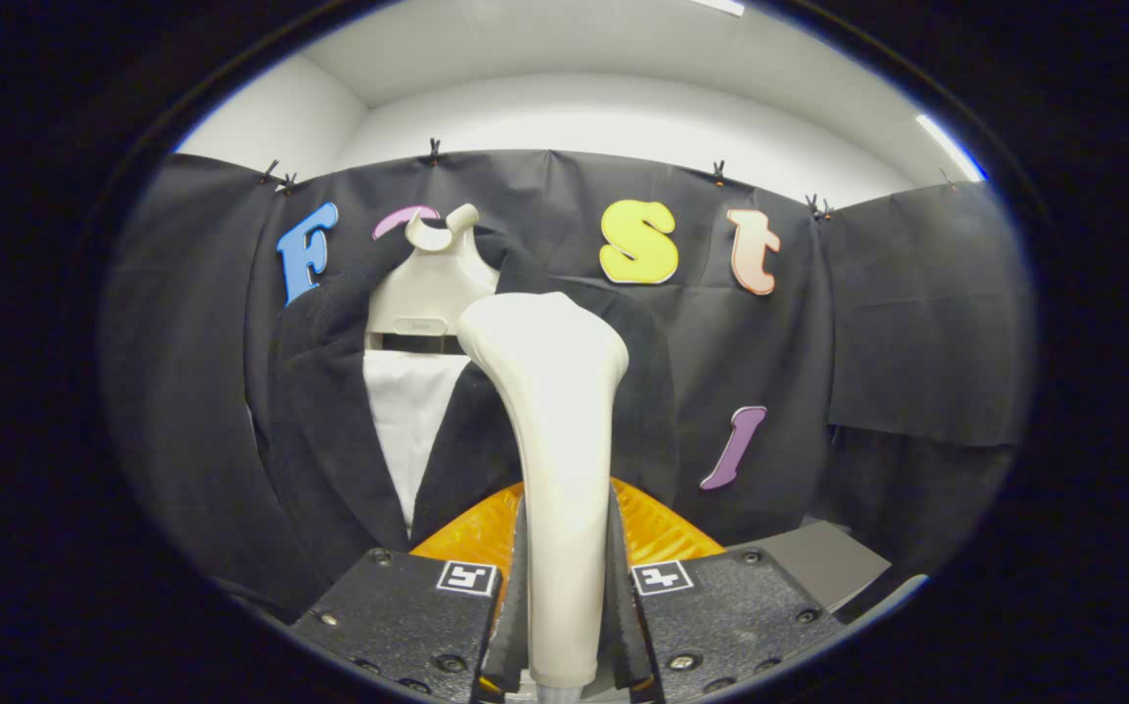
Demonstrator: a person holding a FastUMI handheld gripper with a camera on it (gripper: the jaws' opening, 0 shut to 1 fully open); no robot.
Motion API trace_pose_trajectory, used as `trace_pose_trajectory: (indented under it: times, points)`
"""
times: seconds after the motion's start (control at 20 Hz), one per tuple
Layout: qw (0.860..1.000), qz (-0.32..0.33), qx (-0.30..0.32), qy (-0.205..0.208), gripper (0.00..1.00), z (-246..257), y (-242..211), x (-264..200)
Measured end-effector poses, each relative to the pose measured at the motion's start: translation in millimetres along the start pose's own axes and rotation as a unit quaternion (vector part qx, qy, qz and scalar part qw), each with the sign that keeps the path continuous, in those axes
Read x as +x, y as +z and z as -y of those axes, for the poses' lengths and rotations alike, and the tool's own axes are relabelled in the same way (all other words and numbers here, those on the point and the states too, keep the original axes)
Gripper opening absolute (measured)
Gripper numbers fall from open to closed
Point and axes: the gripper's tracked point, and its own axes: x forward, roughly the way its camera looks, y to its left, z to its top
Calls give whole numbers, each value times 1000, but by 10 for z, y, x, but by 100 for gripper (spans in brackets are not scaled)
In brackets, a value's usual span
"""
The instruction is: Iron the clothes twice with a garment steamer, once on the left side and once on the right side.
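Observation:
A cream garment steamer [556, 440] stands upright between my fingers, its flared head rising ahead of them. My gripper [564, 577] is shut on the steamer's handle, both fingers pressing its sides. Beyond the steamer a dark jacket [329, 430] hangs on a cream hanger form [432, 279], open at the front over a white panel [408, 420]. The steamer head covers part of the jacket's right half. The steamer's lower end and hose are hidden below the fingers.
An orange ribbed object [657, 528] lies just behind the fingers, under the steamer. A grey surface [823, 557] shows beyond the right finger. Black cloth walls close the booth behind and on both sides of the jacket.

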Motion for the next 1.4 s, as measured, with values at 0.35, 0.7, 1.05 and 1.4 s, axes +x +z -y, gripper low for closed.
trace_pose_trajectory:
  times: [0.35, 0.7, 1.05, 1.4]
  points:
    - [1000, -25, -13, -9, 37, 47, -357, 71]
    - [998, -44, -30, -14, 37, 59, -794, 35]
    - [997, -78, -19, -9, 37, 86, -1328, -4]
    - [994, -108, 0, -7, 37, 116, -1709, 7]
